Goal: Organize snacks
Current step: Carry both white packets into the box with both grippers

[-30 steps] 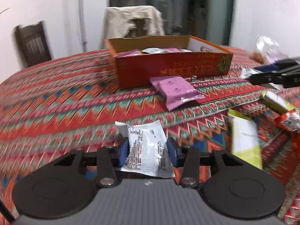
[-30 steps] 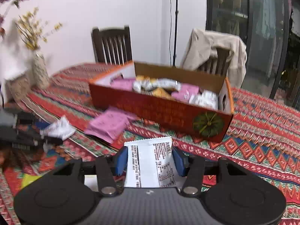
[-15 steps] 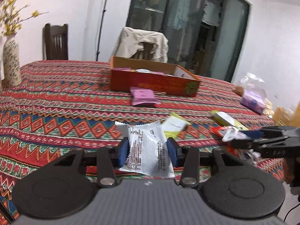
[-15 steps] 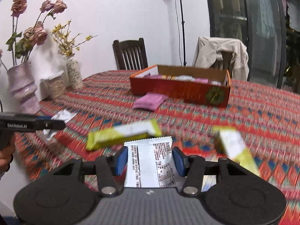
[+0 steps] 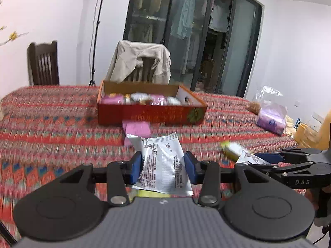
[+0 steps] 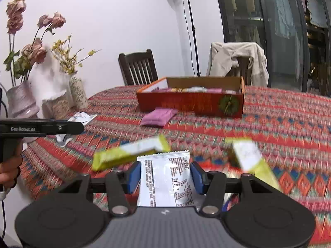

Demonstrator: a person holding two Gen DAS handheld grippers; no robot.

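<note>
My left gripper (image 5: 163, 166) is shut on a silver snack packet (image 5: 161, 163), held above the patterned tablecloth. My right gripper (image 6: 164, 176) is shut on a white snack packet (image 6: 165, 180) with black print. The orange cardboard box (image 5: 151, 113) with several snacks inside sits far ahead in both views, also the box (image 6: 192, 103). A pink packet (image 5: 136, 129) lies just in front of it, seen as the pink packet (image 6: 159, 117) from the right. Two yellow-green bars (image 6: 128, 154) (image 6: 250, 158) lie on the cloth near the right gripper. The right gripper (image 5: 266, 160) shows at the left view's right edge.
Vases with dried flowers (image 6: 22, 101) stand at the table's left edge, with crumpled wrappers (image 6: 80, 117) beside them. A plastic bag with a purple pack (image 5: 271, 117) sits at the far right. Chairs (image 6: 138, 70) stand behind the table, one draped with a beige jacket (image 5: 140, 62).
Both grippers have pulled back from the box, which now looks smaller and farther. The left one also rose. Each still grips its packet. The yellow-green bars came into view near the right gripper.
</note>
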